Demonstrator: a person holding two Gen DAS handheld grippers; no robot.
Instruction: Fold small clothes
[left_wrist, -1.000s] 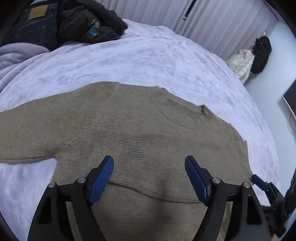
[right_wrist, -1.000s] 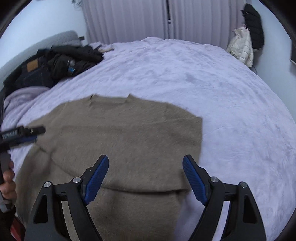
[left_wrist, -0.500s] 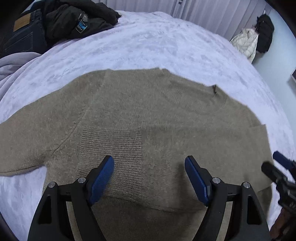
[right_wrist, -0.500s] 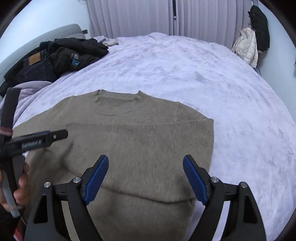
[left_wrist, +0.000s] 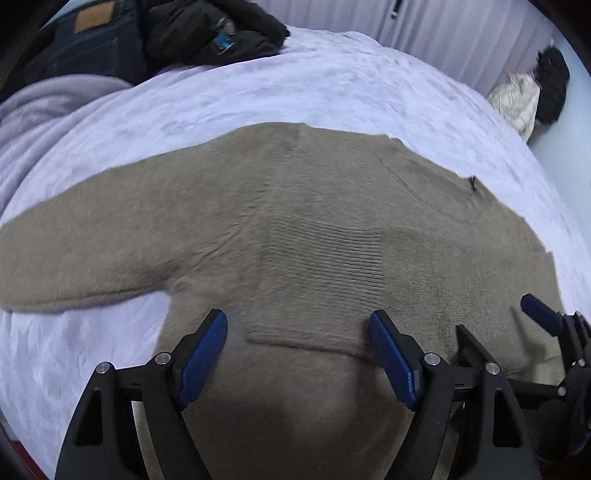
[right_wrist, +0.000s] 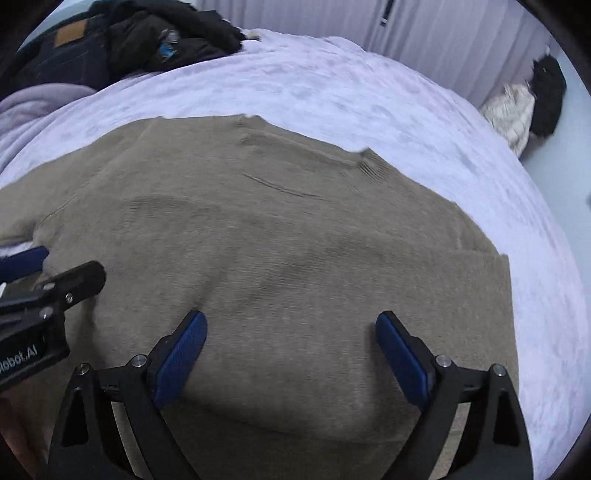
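sweater (left_wrist: 314, 236) lies flat on the bed (left_wrist: 332, 92), collar toward the far edge. one sleeve (left_wrist: 92, 243) is spread out to the left on the cover. the other sleeve looks already laid across the chest, its ribbed cuff (left_wrist: 325, 258) lying over the middle of the body; the right side of the sweater ends in a straight folded edge (right_wrist: 506, 295).

left gripper (left_wrist: 297, 354): fingers spread wide, nothing between them, above the lower body of the sweater. right gripper (right_wrist: 290, 354): likewise spread and empty, above the same lower part, close beside the left one. whether either touches the fabric, cannot tell.

step in hand, as judged: one side folded in, second side not yet. next move calls for the left gripper to go out to the spread sleeve, pinch near its end or at the shoulder seam, and carry it over the body to match the straight right edge; the right gripper could pin the folded layers so they do not drag.

containers: none visible. a pile of dark clothes (left_wrist: 207, 29) and jeans (left_wrist: 85, 40) sits loose at the far left of the bed, well apart from the sweater.
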